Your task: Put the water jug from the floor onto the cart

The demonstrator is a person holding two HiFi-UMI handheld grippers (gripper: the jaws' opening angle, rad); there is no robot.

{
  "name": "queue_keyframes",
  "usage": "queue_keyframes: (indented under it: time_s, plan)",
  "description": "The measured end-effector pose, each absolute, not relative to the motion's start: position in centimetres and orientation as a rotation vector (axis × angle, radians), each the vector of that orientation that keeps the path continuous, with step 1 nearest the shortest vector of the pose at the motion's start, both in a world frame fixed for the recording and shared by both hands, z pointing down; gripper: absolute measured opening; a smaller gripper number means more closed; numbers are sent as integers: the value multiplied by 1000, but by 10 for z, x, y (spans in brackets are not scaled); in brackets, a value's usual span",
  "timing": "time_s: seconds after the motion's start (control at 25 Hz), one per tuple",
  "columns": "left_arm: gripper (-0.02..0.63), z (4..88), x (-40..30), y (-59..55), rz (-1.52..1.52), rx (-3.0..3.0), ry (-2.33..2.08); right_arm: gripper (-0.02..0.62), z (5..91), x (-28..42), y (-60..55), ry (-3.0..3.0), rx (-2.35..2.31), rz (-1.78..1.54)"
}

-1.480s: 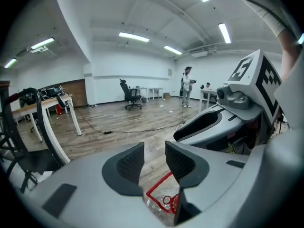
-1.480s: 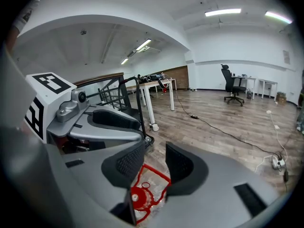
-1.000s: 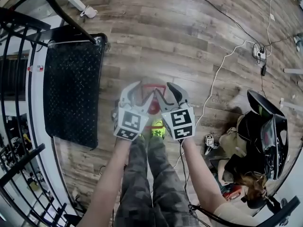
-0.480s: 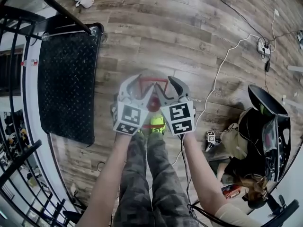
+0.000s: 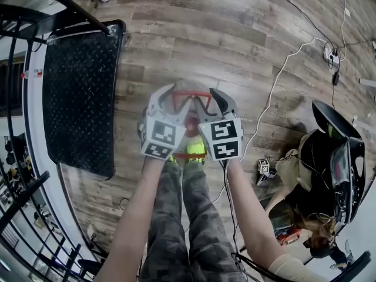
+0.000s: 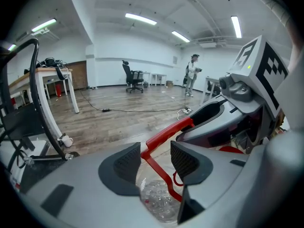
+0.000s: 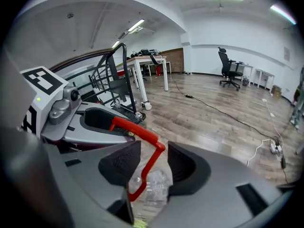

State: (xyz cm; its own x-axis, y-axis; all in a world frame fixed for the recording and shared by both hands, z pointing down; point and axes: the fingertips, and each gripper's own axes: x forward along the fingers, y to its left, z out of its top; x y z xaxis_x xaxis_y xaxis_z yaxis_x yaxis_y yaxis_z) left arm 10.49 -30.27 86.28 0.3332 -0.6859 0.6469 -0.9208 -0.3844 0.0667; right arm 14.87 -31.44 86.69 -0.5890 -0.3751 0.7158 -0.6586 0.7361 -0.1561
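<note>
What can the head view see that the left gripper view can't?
Only the head view shows the person's legs in camouflage trousers and their yellow-green shoes. Only the left gripper view shows the ceiling lights, an office chair and a person standing far across the room. Both show the red handle of the water jug and the wooden floor.
</note>
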Motion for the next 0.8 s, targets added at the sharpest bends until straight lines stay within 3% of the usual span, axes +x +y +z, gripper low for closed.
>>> queue_keyframes:
  time_s: [0.08, 0.16, 0.8]
  plan:
    - [186, 865, 108, -302, 738, 2180, -1411, 173, 870, 149, -316, -2254, 786, 542]
    - [184, 864, 108, -304, 723, 2180, -1411, 124, 870, 148, -318, -2260, 795, 545]
    - [129, 837, 106, -290, 813, 2227, -1488, 109, 841, 147, -304, -2336, 774, 563]
